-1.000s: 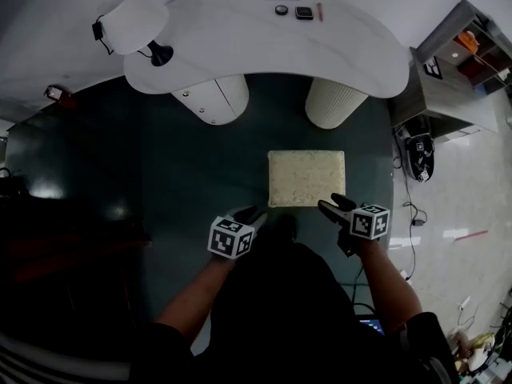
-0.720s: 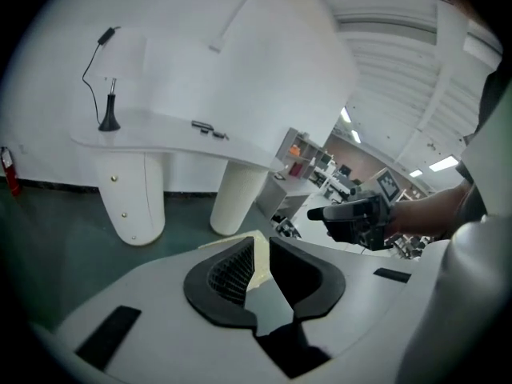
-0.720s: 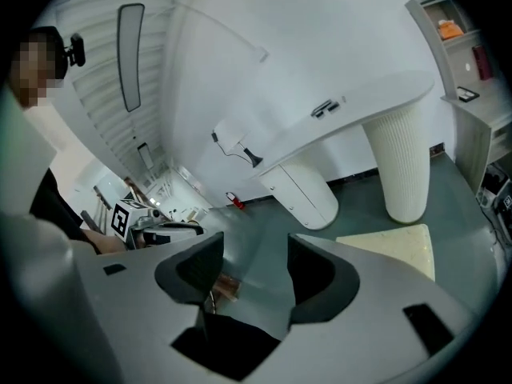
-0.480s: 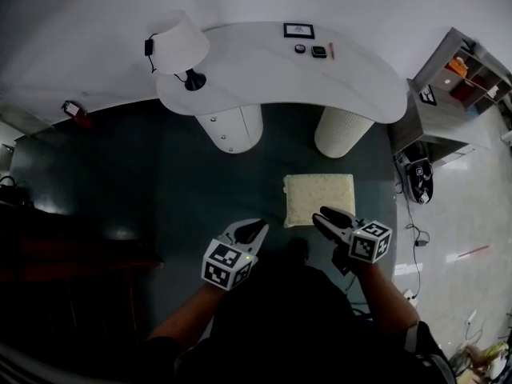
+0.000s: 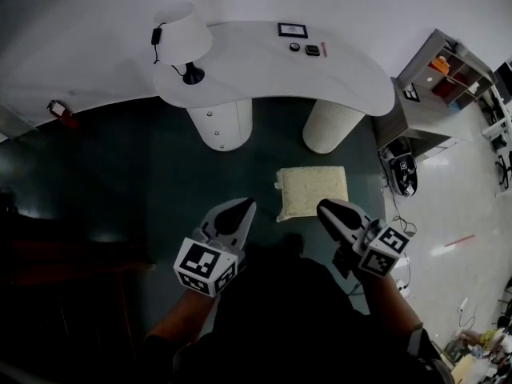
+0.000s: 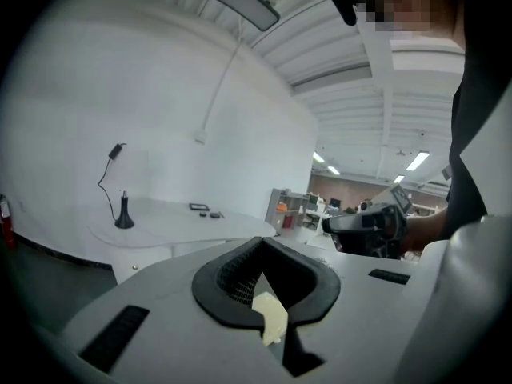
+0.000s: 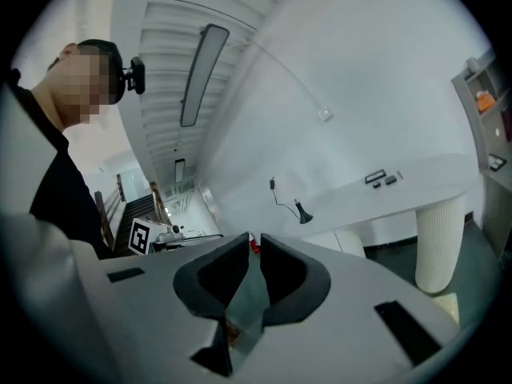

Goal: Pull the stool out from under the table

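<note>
- The left gripper (image 5: 244, 208) was fully shut and empty. Its tips met, and the cream sliver showing through the hollow behind them was the stool (image 5: 312, 192) beyond, not something held.
- The right gripper (image 5: 324, 208) had just been closing and was down to a thin slit. Nothing was between its jaws, and only floor showed through.
- Both grippers hung above the stool's near side, one off each near corner, and neither touched it.
- The stool, with its square cream cushion top, stood on the dark green floor (image 5: 120, 174), wholly clear of the table (image 5: 264, 66).
- The table's two white pedestals stood beyond the stool's far side. The right pedestal (image 5: 330, 125) was the nearer one.
- A lamp (image 5: 182, 32) sat far beyond the stool and to its left. A shelf unit (image 5: 436, 86) stood well off to the stool's right.
- The pull looked finished, so the step in hand was probably clearing away.
- Done well, that meant lifting both grippers straight off so they did not brush the cushion and skew the stool.
- If more room were wanted, both jaws should reopen and take the stool's near edge at matched points. They should then draw straight back and level, so the stool slid rather than twisted or tipped.
</note>
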Action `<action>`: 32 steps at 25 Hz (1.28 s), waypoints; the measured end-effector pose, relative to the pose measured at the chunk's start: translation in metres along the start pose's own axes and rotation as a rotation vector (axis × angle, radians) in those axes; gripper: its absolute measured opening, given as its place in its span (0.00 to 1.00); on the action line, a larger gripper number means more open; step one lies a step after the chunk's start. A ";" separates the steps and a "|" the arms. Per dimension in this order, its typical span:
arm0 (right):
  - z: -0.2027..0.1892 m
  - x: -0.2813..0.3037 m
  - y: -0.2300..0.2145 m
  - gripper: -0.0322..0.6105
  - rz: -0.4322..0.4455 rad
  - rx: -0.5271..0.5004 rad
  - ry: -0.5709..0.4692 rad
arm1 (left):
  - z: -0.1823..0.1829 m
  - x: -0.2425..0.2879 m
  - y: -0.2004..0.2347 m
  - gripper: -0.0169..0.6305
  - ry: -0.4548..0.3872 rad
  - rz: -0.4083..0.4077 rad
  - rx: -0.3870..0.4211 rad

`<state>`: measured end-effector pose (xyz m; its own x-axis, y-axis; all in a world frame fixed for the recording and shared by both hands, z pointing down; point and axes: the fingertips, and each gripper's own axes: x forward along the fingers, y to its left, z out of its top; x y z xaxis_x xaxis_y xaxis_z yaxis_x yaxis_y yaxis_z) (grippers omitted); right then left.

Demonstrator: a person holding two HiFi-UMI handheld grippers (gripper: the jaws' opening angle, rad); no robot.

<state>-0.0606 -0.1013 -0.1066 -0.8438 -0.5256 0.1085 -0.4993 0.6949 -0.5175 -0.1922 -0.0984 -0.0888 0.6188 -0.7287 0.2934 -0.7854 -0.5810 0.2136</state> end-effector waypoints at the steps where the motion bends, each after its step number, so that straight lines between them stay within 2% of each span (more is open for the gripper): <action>1: 0.009 -0.003 0.009 0.12 -0.002 -0.037 -0.014 | 0.009 -0.005 0.000 0.05 -0.023 0.002 0.011; 5: 0.042 -0.015 0.035 0.11 0.002 -0.149 -0.083 | 0.039 -0.016 -0.005 0.05 -0.078 0.026 0.066; 9: 0.061 -0.033 0.043 0.09 0.013 -0.200 -0.131 | 0.058 -0.018 -0.018 0.05 -0.105 0.068 0.109; 12: 0.072 -0.049 0.034 0.09 0.002 -0.227 -0.149 | 0.067 -0.014 -0.026 0.05 -0.112 0.110 0.102; 16: 0.070 -0.062 0.016 0.08 0.007 -0.301 -0.111 | 0.076 -0.004 -0.033 0.05 -0.130 0.152 0.081; 20: 0.071 -0.067 0.004 0.08 0.013 -0.316 -0.108 | 0.070 0.007 -0.036 0.05 -0.122 0.172 0.064; 24: 0.069 -0.071 -0.005 0.08 0.008 -0.291 -0.111 | 0.065 0.013 -0.041 0.05 -0.103 0.182 0.098; 32: 0.068 -0.072 -0.007 0.08 0.000 -0.302 -0.095 | 0.064 0.017 -0.040 0.05 -0.102 0.183 0.095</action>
<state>0.0168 -0.1021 -0.1686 -0.8286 -0.5594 0.0212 -0.5473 0.8015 -0.2408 -0.1492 -0.1108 -0.1523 0.4683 -0.8552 0.2221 -0.8827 -0.4639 0.0750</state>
